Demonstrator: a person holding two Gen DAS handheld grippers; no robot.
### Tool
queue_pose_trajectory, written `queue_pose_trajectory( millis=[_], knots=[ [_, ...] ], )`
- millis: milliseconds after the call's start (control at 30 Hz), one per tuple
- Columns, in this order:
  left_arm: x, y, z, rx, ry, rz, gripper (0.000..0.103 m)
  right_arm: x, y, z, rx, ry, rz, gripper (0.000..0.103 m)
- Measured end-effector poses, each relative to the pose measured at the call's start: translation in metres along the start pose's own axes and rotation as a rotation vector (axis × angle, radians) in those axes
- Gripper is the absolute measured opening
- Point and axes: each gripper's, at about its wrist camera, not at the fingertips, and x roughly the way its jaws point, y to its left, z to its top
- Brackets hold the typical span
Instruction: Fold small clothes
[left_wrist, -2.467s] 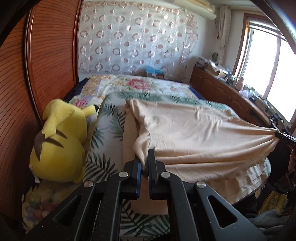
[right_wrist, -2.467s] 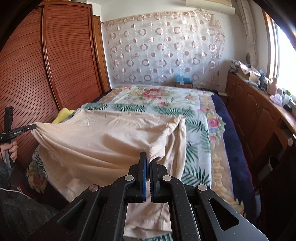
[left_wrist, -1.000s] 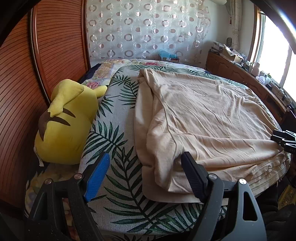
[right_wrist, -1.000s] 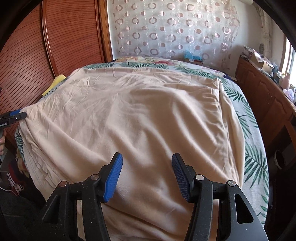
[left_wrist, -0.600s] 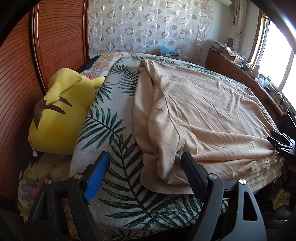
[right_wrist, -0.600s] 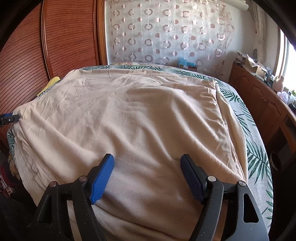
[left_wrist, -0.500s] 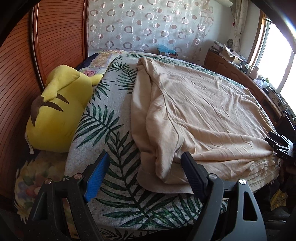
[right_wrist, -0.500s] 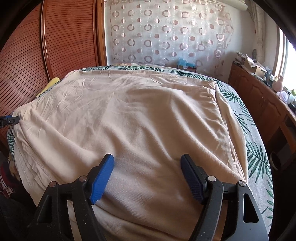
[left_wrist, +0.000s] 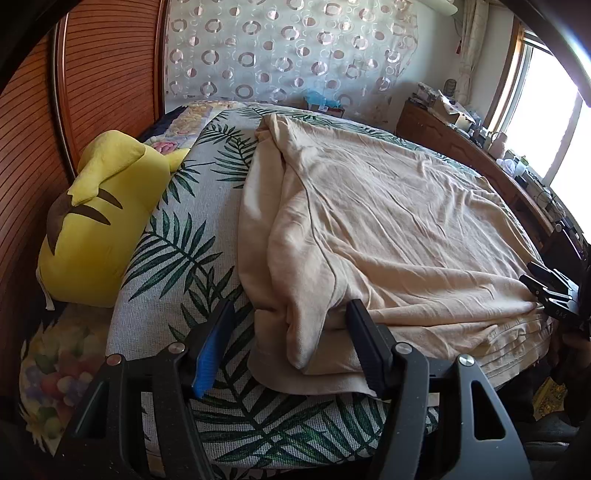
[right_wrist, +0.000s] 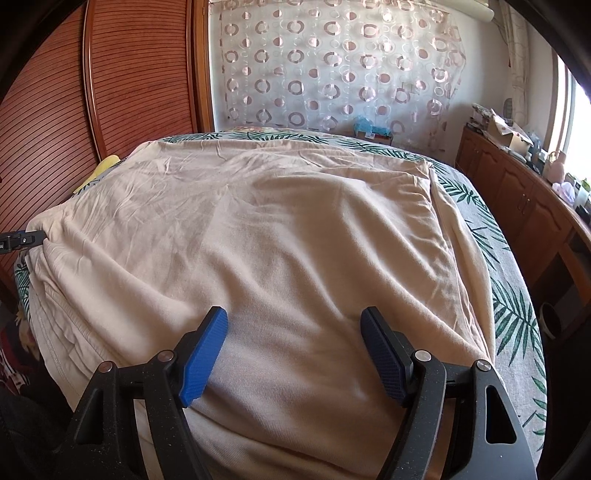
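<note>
Released since earlier: beige garment (left_wrist: 388, 221) | left hand-held gripper (left_wrist: 288, 345) closing astride hem | right hand-held gripper (right_wrist: 295, 354) spread

The left black two-finger gripper with blue pads (left_wrist: 290, 343) points downward at a slant, its jaws closing around a fold of beige cloth without pressing on it. The right black two-finger gripper with blue pads (right_wrist: 293, 350) also slants down, jaws spread wide, nothing pinched between its fingers (right_wrist: 201, 356).
</note>
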Motion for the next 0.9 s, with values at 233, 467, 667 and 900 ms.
queue_pose_trajectory(
  millis=[233, 467, 667, 900],
  knots=[
    [0.0, -0.004, -0.001, 0.018, -0.004, -0.026, 0.045, 0.0, 0.0, 0.0, -0.001, 0.0, 0.001, 0.076],
    [-0.003, -0.016, -0.002, 0.044, -0.013, -0.064, 0.011, -0.001, -0.001, 0.0, -0.001, 0.0, 0.001, 0.076],
    [-0.023, -0.032, 0.009, 0.056, -0.093, -0.083, 0.009, -0.002, 0.0, 0.0, -0.001, 0.0, 0.001, 0.076],
    [-0.042, -0.055, 0.032, 0.084, -0.177, -0.121, 0.009, -0.007, -0.004, -0.001, -0.002, 0.0, 0.003, 0.076]
  ],
)
